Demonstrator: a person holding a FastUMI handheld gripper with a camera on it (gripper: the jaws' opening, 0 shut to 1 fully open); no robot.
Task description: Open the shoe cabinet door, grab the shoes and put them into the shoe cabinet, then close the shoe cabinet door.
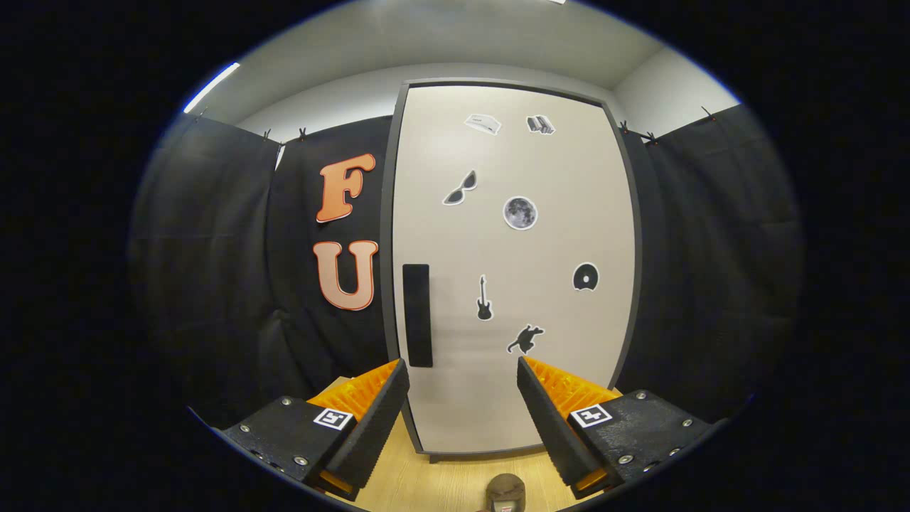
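Item: tall shoe cabinet with a flat cream-beige door [512, 284] in a dark grey frame, standing upright on a pale wood-grain floor [441, 483] against the black cloth booth wall. Door is shut, flush in its frame.

Handle: narrow upright black rectangular handle [417, 315], set near the door's left edge at about mid-height. Hinges are then judged to lie on the right side, though none can be seen.

Decoration: small black-and-white stickers scattered on the door face, among them a guitar sticker [484, 299] and a round moon sticker [520, 212]. No bearing on the task.

Shoe: rounded brown toe of a shoe [505, 492], on the floor in front of the cabinet, below and between the two fingers, only partly visible.

Tongs [462, 398]: spread wide apart, holding nothing, pointed at the lower half of the door, well short of it; the left finger lies just below the handle.

Step in hand, as judged: opening the door, not yet begun.

Handling notes: raise the tongs and shift left until the handle sits between the fingers. Whether the handle is a raised bar or a recess cannot be told, so approach slowly and square-on. Close on its vertical edges, then pull along an arc swinging rightward, not straight back. Keep the swing clear of the shoe.
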